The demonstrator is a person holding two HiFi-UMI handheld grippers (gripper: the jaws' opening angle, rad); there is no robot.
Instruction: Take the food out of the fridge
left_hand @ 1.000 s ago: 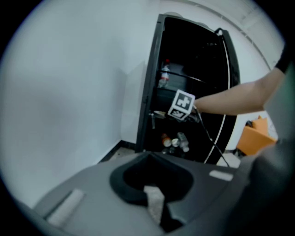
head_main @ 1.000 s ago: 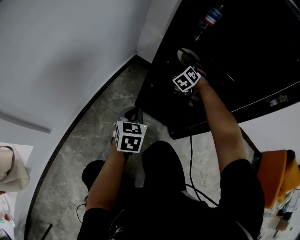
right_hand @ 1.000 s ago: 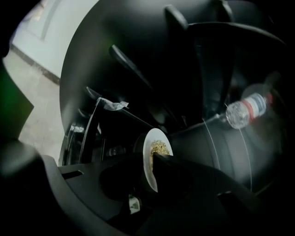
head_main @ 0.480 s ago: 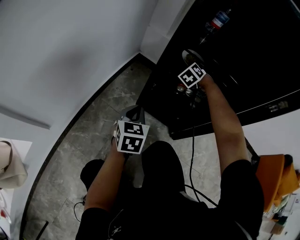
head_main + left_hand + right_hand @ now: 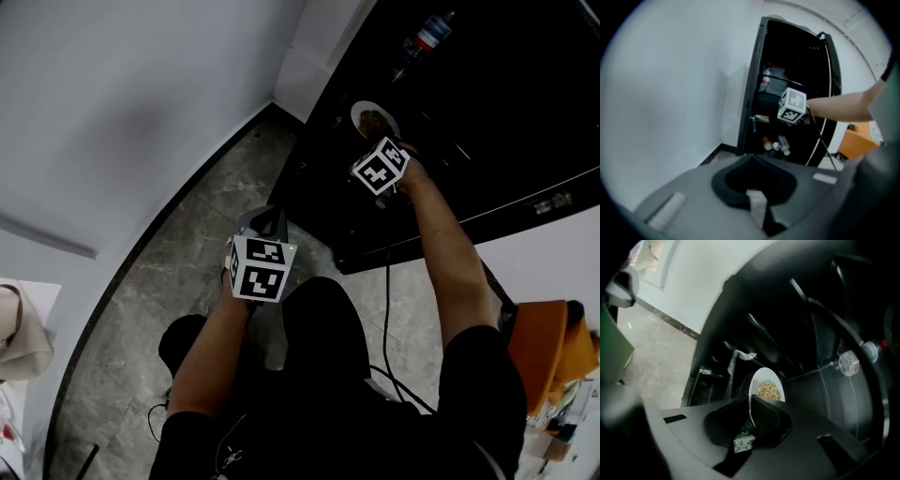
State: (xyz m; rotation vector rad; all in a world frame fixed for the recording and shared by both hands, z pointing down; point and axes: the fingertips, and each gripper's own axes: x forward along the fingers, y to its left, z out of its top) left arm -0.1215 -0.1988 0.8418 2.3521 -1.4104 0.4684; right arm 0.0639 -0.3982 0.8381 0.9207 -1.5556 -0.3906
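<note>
Here the black fridge [image 5: 497, 94] stands open over the grey stone floor [image 5: 178, 272], its inside dark. The right gripper [image 5: 751, 401] reaches into the fridge at mid height, with the person's bare forearm stretched out behind it. Its jaws have just been closing and now stand nearly together, pinching the near rim of a white plate [image 5: 755, 379] between the pads. The plate sits inside the fridge, tilted in the right gripper view, and carries a small heap of pale brown food [image 5: 768, 390]. In front of the fridge and well outside it, the left gripper [image 5: 753, 157] hangs over the floor with its jaws fully together and nothing between them. A clear bottle [image 5: 424, 37] with a red and blue label lies on a higher level of the fridge, above the plate. More bottles [image 5: 777, 144] lie low in the fridge.
</note>
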